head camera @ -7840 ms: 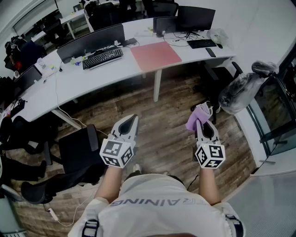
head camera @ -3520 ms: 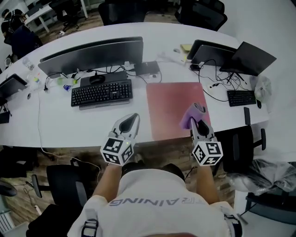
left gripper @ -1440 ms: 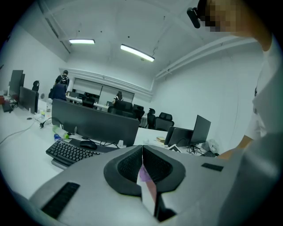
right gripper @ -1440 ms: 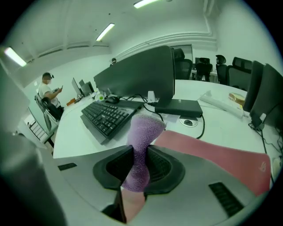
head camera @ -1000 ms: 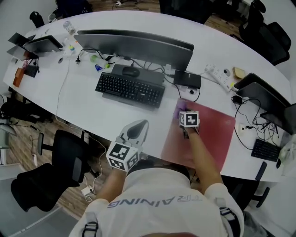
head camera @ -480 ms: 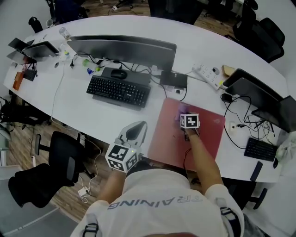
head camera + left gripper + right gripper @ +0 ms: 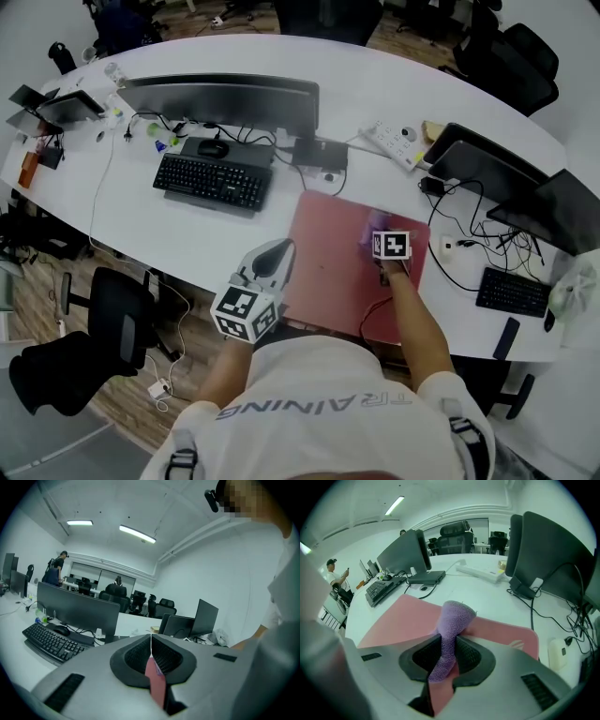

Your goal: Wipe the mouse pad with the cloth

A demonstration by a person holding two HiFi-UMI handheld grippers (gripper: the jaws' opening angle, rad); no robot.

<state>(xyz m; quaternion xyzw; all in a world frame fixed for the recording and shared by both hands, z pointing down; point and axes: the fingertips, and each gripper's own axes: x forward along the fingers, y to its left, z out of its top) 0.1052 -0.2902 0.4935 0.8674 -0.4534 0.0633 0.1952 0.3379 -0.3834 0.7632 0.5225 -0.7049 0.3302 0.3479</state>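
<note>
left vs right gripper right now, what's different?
The right gripper is shut on the purple cloth; the left gripper is shut on nothing. The right gripper reaches out over the pink mouse pad; the left gripper sits beside the pad's left edge, near the desk's front. Shared: same grey two-jaw build with a marker cube.

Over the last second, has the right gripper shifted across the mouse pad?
Yes. The right gripper slid rightward along the mouse pad, away from the keyboard.

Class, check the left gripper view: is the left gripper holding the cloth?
No, the left gripper has its jaws shut together with nothing between them; the cloth is clamped in the right gripper.
</note>
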